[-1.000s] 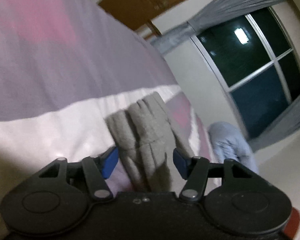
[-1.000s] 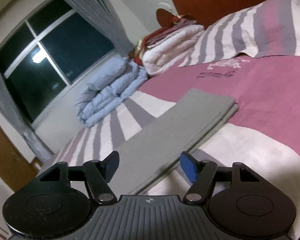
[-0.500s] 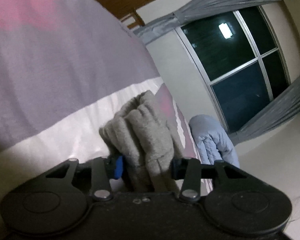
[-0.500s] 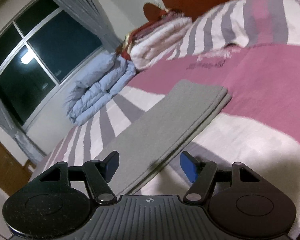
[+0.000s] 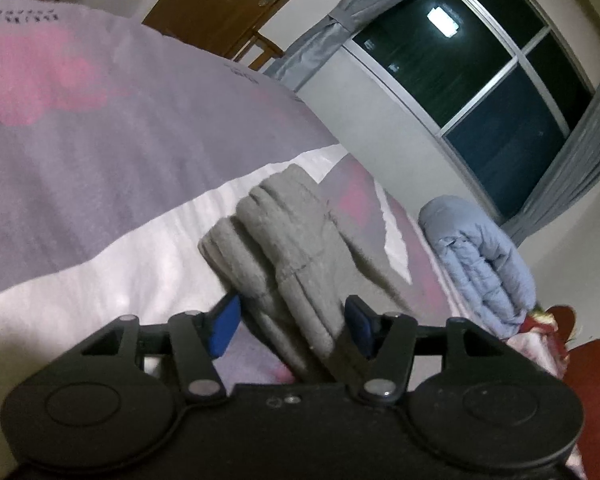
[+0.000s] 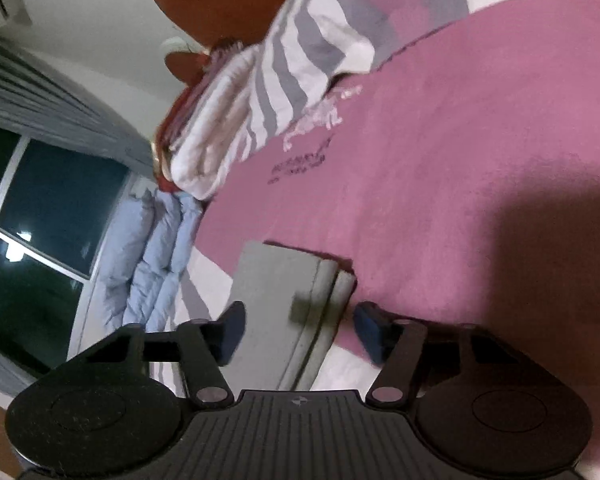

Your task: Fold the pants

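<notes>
Pants (image 5: 288, 248), soft grey fleece already folded into a long band, lie on the bed (image 5: 100, 160) at lower centre of both views; they will sag and slip apart, so take them by their stacked ends. Your left tongs (image 5: 292, 322) are opening, the bunched end between the pads, right pad touching. Your right tongs (image 6: 300, 330) are closing, straddling the flat end without pressing.
</notes>
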Demonstrator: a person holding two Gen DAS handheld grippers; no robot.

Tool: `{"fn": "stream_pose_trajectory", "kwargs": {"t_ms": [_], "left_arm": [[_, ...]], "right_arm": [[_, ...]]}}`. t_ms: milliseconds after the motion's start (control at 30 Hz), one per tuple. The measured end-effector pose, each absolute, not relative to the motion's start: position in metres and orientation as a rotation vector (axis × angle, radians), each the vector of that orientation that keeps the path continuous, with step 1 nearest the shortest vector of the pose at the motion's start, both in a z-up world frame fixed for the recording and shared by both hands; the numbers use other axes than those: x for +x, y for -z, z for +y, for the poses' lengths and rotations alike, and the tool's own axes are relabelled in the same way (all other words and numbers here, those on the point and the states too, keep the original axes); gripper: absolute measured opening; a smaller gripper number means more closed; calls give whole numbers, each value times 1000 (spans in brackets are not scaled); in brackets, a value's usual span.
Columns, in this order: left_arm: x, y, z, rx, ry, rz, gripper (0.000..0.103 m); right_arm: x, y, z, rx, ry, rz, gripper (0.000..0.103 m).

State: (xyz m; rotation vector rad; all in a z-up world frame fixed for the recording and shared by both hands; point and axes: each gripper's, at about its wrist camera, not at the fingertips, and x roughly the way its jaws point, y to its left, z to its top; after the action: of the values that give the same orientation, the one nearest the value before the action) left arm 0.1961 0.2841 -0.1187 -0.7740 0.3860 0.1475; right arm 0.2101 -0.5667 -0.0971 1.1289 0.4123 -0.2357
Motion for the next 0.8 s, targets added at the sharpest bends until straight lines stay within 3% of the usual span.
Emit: {"fn": "stream_pose_trajectory", "kwargs": {"t_ms": [133, 400, 467, 500, 633, 800], "left_arm": [[195, 119, 278, -730, -160, 382, 52], [200, 108, 266, -668, -221, 434, 54], [201, 99, 258, -628, -279, 458, 66], [203, 95, 251, -592, -301, 476, 74], [211, 85, 231, -462, -360, 543, 88], [211, 85, 221, -394, -379, 561, 93]], "right_arm": [[216, 103, -572, 1125, 221, 453, 36], [232, 98, -551, 942, 158, 529, 33], [236, 99, -546, 925, 175, 544, 26], [237, 100, -546, 926, 178, 547, 25], [239, 103, -546, 949, 184, 549, 25], [237, 101, -548, 943, 179, 553, 25]]}}
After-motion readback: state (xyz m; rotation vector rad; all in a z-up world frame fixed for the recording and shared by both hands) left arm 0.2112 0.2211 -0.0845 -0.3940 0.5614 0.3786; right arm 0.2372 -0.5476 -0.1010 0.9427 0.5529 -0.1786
